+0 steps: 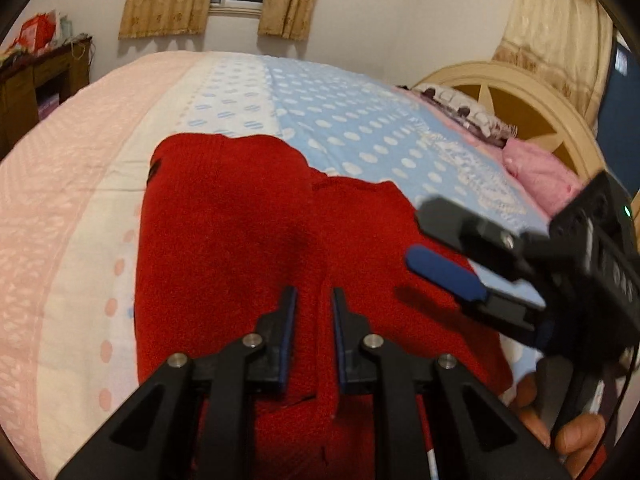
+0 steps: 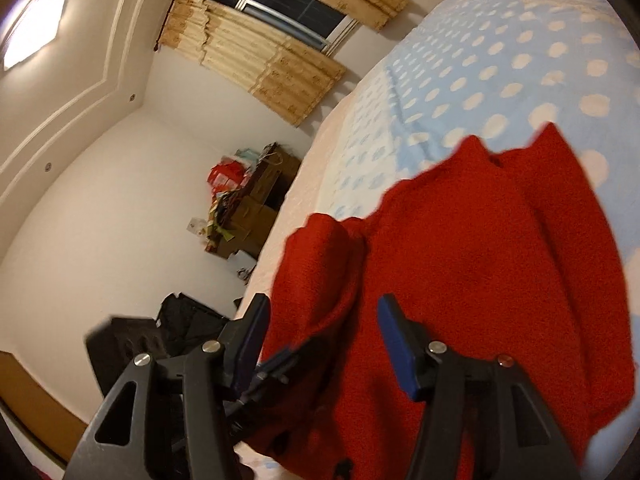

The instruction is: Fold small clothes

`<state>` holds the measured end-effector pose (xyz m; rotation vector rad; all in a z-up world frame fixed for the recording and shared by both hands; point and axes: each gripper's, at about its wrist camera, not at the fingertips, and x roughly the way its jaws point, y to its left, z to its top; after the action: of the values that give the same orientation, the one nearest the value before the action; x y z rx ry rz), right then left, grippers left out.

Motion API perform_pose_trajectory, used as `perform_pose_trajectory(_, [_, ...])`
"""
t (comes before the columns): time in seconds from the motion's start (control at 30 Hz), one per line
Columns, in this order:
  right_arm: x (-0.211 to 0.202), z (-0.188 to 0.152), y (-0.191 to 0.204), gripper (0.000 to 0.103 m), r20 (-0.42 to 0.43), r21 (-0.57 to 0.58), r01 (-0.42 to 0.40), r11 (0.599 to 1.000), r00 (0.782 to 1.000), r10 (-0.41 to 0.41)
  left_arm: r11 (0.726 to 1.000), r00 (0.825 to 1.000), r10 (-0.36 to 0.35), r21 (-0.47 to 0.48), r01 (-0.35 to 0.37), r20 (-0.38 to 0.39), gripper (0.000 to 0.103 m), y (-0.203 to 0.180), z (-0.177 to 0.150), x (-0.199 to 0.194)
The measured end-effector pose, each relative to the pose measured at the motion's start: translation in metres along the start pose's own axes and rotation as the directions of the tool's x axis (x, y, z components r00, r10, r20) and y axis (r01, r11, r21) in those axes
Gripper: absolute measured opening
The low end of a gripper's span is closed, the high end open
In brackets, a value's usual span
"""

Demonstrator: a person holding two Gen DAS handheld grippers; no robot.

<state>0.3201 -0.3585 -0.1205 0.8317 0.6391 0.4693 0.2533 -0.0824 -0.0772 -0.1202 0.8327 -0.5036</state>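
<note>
A: Red knit garment point(image 1: 224, 240) — lying on the bed point(image 1: 340, 120), partly doubled over, one ridge of cloth pulled up toward the near edge. Thick, fuzzy weave; bulky at the fold, uneven far hem with two peaks.

B: Left claw point(image 1: 314, 320)?

A: Nearly closed, pinching that raised ridge of red cloth between the blue pads. Thin bite only — likely to slip if tugged hard across the quilt.

B: Right claw point(image 2: 320, 336)?

A: Jaws well apart, nothing pressed between the pads. Hovering over the right side of the garment, tilted. Seen from the left wrist, just beside the cloth's edge, hand point(image 1: 568, 428) below it.

B: Main risks?

A: Fold springing back once released, given the bulk. Dragging the whole piece instead of folding, since only one side pinched. Snagging the loose knit on a pad corner. Possibly catching the bed cover together with the garment.
</note>
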Motion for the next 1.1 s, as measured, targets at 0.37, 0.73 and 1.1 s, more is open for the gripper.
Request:
perform_pose_trajectory(0.37, [0.090,0.006,0.020,0.057,-0.225,-0.131,0.074,0.989,0.969,-0.102,1.000,1.000,-0.015,-0.012,0.016,0.007,0.022,0.003,-0.007,-0.011])
perform_pose_trajectory(0.73, [0.095,0.000,0.040,0.017,-0.202,-0.232,0.095,0.968,0.969,-0.144,0.999,0.999,-0.032,-0.029,0.032,0.001,0.022,-0.006,-0.010,-0.019])
perform_pose_trajectory(1.1, [0.043,0.036,0.058,0.016,-0.180,-0.431,0.164,0.887,0.948,-0.263,0.996,0.997,-0.077,0.045,0.077,0.003,0.022,-0.070,0.008,-0.017])
